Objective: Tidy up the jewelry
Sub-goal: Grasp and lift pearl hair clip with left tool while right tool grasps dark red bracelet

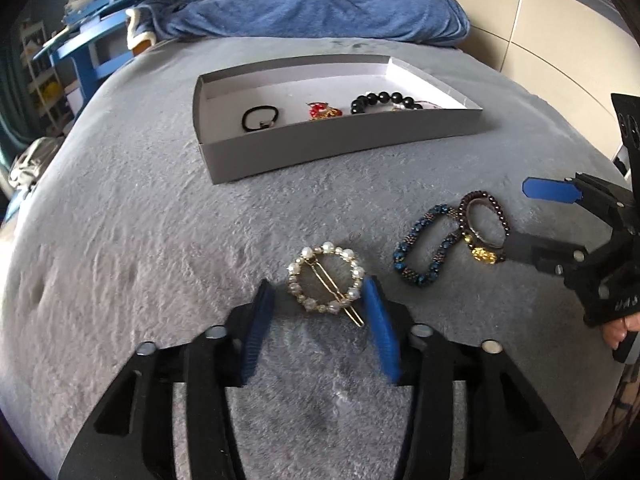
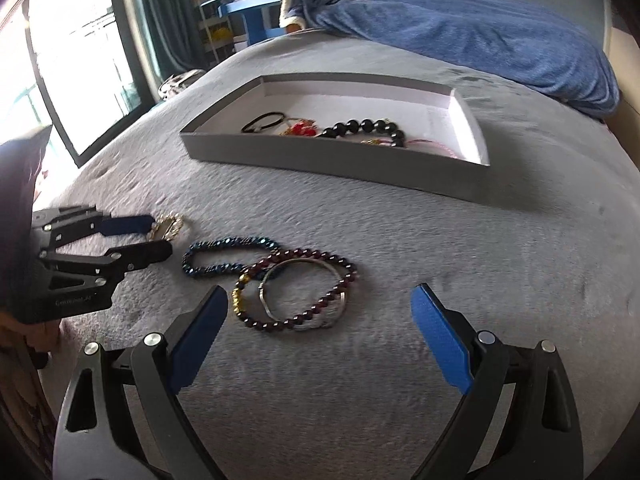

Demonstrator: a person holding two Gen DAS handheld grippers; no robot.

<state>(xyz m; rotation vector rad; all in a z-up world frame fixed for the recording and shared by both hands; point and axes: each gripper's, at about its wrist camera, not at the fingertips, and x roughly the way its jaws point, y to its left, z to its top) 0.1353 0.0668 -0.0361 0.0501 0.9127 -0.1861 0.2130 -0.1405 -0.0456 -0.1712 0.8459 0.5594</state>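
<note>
**Pearl clip sits between the left tongs; bracelets lie ahead of the right**

At lower centre of the left wrist view, the left gripper [image 1: 320, 300] stands partly open around the pearl hair clip [image 1: 326, 280]. Its right pad looks to touch the pearl ring and its left pad stands just clear, so the clip is bracketed, not pinched. The gold pin of the clip runs from upper left to lower right, slanting across the gap. Further right lie the blue bead bracelet [image 1: 424, 250] and the dark red bracelet [image 1: 486, 220], overlapping, with a thin metal bangle [image 2: 300, 284] inside the red one. In the right wrist view, the right gripper [image 2: 320, 328] is wide open and empty, the red bracelet just ahead of it and nearer its left finger. Beyond everything, in the upper middle, sits the grey tray [image 1: 340, 152], already holding a hair tie, red trinket and black beads. I judge the left hand nearer its pick.
</note>
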